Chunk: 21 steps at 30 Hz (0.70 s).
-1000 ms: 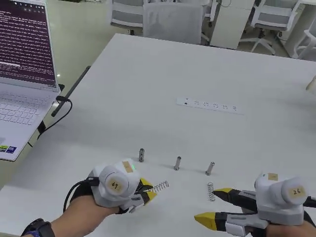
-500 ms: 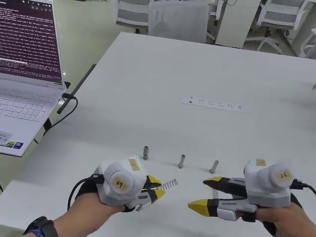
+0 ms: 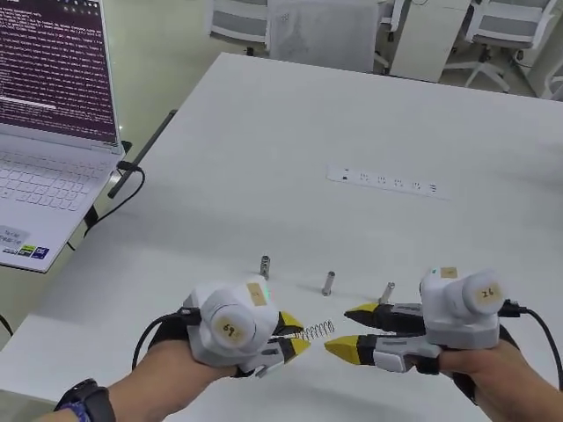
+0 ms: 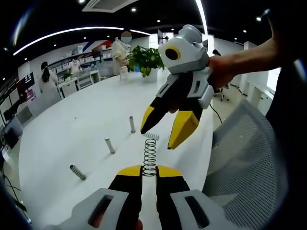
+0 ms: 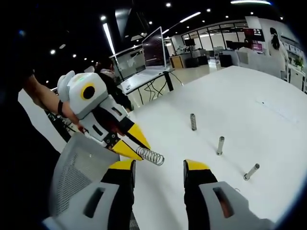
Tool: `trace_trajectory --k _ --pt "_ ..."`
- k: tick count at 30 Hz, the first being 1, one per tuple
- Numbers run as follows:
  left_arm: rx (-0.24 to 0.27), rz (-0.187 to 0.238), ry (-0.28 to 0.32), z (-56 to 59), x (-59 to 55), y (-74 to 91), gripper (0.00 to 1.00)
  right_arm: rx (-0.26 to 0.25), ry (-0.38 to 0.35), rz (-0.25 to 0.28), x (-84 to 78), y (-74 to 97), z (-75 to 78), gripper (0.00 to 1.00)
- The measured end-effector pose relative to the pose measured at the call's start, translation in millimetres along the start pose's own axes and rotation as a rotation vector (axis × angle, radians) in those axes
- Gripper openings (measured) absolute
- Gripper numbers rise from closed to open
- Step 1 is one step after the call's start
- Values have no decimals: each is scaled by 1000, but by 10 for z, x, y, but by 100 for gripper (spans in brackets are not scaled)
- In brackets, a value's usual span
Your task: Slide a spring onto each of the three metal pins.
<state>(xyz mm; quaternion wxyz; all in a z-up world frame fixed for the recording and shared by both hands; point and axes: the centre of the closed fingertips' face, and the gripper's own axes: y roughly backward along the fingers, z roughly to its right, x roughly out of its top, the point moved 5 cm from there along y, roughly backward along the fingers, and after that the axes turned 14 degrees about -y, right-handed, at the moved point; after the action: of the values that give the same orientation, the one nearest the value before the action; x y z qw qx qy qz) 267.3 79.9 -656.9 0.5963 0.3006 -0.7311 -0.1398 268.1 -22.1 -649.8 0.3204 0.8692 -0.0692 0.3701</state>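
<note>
At the table's near edge, the left gripper (image 3: 295, 334) stays clamped on a spring (image 3: 317, 331). The right gripper (image 3: 339, 329), jaws apart, has moved in to the spring's free end. Three metal pins (image 3: 328, 282) stand just beyond on the white table (image 3: 264, 158), with a laptop (image 3: 53, 105) at the left.

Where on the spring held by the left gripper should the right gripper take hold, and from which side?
Likely the free end. The spring juts out from the left gripper, clamped at one end, bare coils pointing at the open right gripper. Come from that side, jaws across the coils.
</note>
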Motion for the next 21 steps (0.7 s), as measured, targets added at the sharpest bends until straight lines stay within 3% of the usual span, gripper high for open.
trace_trajectory --k 11,21 --pt "-23 7 -48 45 61 -26 2 56 -36 -12 -45 -63 -72 24" --pt "-38 12 -72 78 78 -37 2 68 -48 -19 -79 -35 -83 15"
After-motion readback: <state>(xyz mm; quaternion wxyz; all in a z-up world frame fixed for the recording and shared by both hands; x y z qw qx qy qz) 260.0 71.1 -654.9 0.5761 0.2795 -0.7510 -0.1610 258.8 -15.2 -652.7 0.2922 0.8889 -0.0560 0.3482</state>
